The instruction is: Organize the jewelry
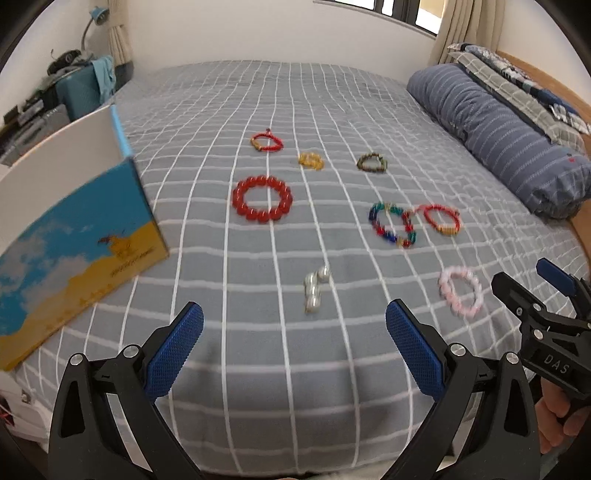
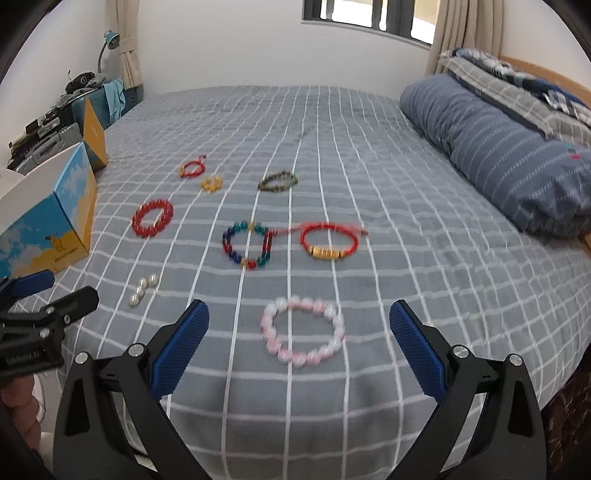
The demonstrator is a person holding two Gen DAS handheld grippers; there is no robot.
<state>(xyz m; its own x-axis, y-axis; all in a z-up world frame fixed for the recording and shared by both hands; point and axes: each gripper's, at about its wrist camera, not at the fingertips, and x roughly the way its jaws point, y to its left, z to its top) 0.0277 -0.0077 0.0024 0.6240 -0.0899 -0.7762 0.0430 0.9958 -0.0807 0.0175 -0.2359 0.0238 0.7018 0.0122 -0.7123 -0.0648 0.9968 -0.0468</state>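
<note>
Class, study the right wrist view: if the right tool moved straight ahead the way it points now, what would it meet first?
Most likely the pink bead bracelet, lying flat on the bedsheet directly ahead between the open right tool's fingers. Depth is uncertain, so it might touch the sheet first.

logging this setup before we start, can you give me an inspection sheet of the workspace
surface: bed with a grey checked sheet.
job's things: eight bracelets lie apart, among them a pink bracelet, a big red bracelet and a pearl bracelet; open box at the left edge.
clutter: nothing seen on the sheet.
grippers: left gripper and right gripper both open, holding nothing.
cables: nothing seen.
surroundings: rolled quilt, window, suitcases.
</note>
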